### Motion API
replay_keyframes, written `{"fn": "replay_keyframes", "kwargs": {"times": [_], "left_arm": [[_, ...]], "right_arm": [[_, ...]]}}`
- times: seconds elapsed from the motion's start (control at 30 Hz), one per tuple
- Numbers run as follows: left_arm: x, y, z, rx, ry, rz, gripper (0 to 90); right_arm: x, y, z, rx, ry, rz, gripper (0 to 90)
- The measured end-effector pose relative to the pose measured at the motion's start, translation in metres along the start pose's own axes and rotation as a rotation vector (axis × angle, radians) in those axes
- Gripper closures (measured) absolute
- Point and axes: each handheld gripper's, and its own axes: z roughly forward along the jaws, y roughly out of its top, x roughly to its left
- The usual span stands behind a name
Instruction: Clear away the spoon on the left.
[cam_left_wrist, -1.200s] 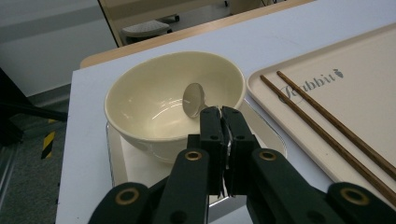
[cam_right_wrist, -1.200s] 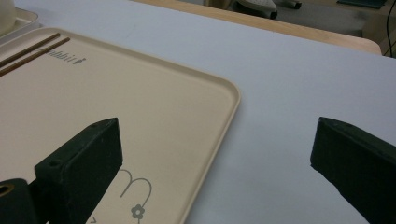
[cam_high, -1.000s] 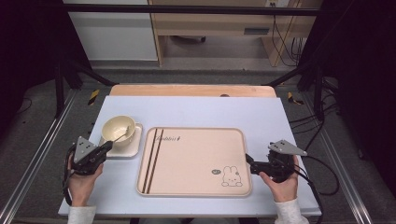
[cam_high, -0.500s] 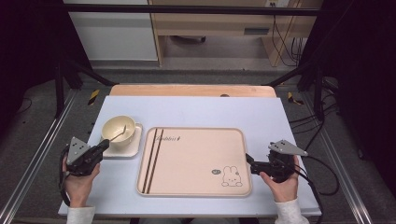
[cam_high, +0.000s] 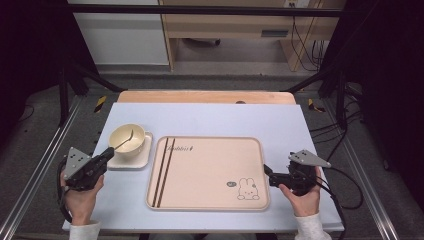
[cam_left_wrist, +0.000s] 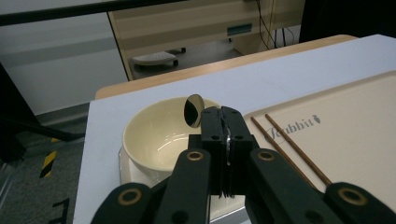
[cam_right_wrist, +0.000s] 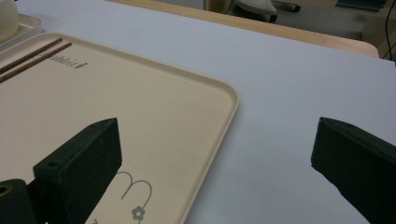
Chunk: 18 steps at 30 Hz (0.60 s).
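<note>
- My left gripper (cam_high: 107, 156) has its jaws clenched on the spoon (cam_left_wrist: 193, 110), above the bowl (cam_high: 128, 139) near the tabletop's left edge.
- My right gripper (cam_high: 266, 172) has its jaws released by the tray (cam_high: 210, 200).

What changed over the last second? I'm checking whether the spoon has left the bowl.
The left gripper, shut on the spoon, drew back toward the person and lifted it; its tip is still over the bowl. Right gripper, tray and saucer stayed put.

Cursive brown word, seemingly "Rabbit", printed on beige tray (cam_left_wrist: 355, 140) beside two brown stripes, small rabbit drawing with tiny unreadable speech bubble near tray corner
</note>
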Motion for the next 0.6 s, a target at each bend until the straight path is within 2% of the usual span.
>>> {"fn": "replay_keyframes", "kwargs": {"times": [0.3, 0.4, 0.6], "left_arm": [[-0.011, 0.010, -0.008, -0.033, -0.015, 0.021, 88.9], [-0.018, 0.014, -0.009, -0.045, -0.032, 0.031, 88.9], [-0.029, 0.017, -0.007, -0.045, -0.055, 0.056, 88.9]], "right_arm": [[0.000, 0.000, -0.001, -0.002, -0.001, 0.002, 2.1], [0.000, 0.000, -0.001, -0.005, -0.001, 0.001, 2.0], [0.000, 0.000, -0.002, -0.004, 0.000, 0.003, 2.0]]}}
